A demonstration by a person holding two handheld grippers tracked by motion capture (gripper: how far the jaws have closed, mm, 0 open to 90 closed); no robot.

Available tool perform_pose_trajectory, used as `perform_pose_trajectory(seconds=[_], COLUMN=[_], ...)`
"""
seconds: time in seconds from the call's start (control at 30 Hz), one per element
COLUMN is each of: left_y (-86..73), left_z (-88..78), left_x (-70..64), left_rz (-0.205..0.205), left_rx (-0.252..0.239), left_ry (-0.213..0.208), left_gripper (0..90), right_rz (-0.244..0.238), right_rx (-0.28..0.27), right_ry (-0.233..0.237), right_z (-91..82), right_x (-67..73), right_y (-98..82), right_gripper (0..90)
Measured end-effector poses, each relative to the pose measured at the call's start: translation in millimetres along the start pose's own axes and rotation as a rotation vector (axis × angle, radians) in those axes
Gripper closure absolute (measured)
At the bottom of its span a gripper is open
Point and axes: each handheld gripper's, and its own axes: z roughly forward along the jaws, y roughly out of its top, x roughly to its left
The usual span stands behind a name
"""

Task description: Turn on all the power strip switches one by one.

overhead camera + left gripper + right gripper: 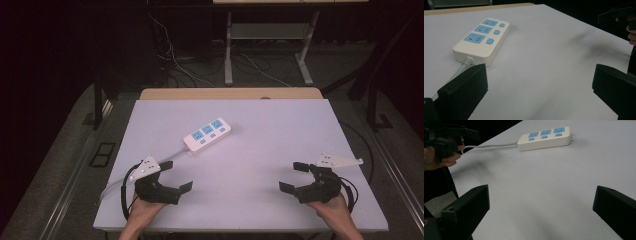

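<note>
On table [280,130], white power strip [207,133], blue sockets.

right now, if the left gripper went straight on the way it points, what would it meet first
Probably nothing soon: the left gripper, jaws open, points across bare white table. The power strip lies left of that line, and the right gripper sits far off to its right. Depth is unclear.

I hold the left gripper [176,175] low at my near left, jaws spread wide, empty. My right gripper [294,176] sits near right, jaws wide apart too, empty. Both point inward, well apart.
</note>
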Motion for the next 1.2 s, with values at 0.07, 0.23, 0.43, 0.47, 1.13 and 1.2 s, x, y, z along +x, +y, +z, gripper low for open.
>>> perform_pose_trajectory(seconds=[0.07,0.23,0.43,0.47,1.13,1.2], left_y=[0.1,0.1,-0.4,-0.5,10.7,13.6], left_z=[0.3,0.3,-0.5,-0.3,-2.7,-2.9], left_x=[-0.1,-0.2,-0.7,-0.8,1.7,3.5], left_rz=[0.003,0.004,0.001,0.001,-0.010,-0.011], left_rx=[0.005,0.003,0.012,0.013,0.042,0.043], left_ry=[0.001,0.001,0.002,0.003,0.002,0.003], left_gripper=[0.0,0.0,0.0,0.0,0.0,0.0], right_rz=[0.002,0.007,0.009,0.009,0.006,0.009], right_rx=[0.001,0.002,0.007,0.008,0.030,0.028], right_ry=[0.002,0.002,0.002,0.003,-0.004,-0.004], right_z=[0.2,0.2,0.3,0.3,-0.2,-1.1], right_x=[-0.2,-0.8,-1.6,-1.6,-3.9,-4.7], right_y=[-0.2,-1.1,-2.4,-2.4,-3.4,-3.5], right_gripper=[0.5,0.5,0.5,0.5,0.5,0.5])
